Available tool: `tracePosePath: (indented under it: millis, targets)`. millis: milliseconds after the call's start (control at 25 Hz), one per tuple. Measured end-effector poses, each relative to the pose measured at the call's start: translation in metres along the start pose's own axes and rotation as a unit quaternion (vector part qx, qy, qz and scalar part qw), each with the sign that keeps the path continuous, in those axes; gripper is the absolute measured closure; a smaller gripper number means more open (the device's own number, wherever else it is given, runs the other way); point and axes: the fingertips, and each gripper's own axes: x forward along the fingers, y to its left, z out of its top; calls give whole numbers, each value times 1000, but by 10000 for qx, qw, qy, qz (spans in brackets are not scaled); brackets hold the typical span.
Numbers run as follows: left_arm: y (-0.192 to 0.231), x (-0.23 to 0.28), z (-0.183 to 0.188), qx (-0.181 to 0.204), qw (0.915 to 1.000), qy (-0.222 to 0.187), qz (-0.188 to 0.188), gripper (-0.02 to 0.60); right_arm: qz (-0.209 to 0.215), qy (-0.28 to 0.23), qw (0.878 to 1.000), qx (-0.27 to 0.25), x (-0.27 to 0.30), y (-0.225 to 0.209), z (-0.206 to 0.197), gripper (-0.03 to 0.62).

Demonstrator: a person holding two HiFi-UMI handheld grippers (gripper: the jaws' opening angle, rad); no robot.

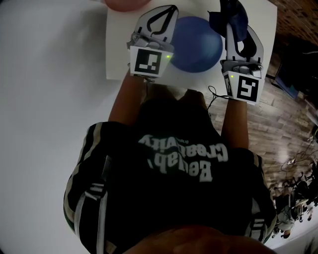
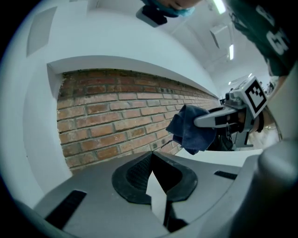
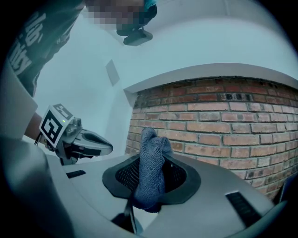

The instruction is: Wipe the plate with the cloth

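Right gripper [image 1: 237, 27] clamps the soft-looking, floppy cloth [image 3: 151, 172] by its bunched middle, left gripper [image 1: 164, 15] closed empty near the plate [image 1: 198, 47].

Cool, even light falls from ceiling strips [image 2: 231, 52]; the white table [image 1: 49, 99] glares, the dark shirt [image 1: 174, 198] sinks dim. Gripper views bow toward black edges, yet the cloth [image 3: 151, 172] looks sharp.

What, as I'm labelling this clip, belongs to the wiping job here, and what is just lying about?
For the job: plate, cloth clamped in the right gripper, left gripper (shut, empty).
Lying about: white sheet under the plate, brick wall, cables on the floor.
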Motion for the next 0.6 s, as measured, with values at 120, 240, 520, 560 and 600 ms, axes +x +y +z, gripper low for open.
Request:
tracePosePath:
  millis: [120,240,520,560,600]
  targets:
    - [3,6,-14,-52,9992,376,93,580,13,23,9999,-100,1,-4,0,510]
    - [3,2,-33,-160,9975,682,119,580,53,65,9998,-171,-1,-1,-3,508]
    - [1,-15,-81,-540,9878,1462,-73,578,275,348,9986,-276,-8,17,-21,510]
    - [0,-18,-89,-657,9851,1586,-100,577,321,360,9984,-290,-9,20,-22,508]
    - [-1,-21,-98,-763,9823,1704,-132,577,366,386,9981,-303,-10,23,-24,508]
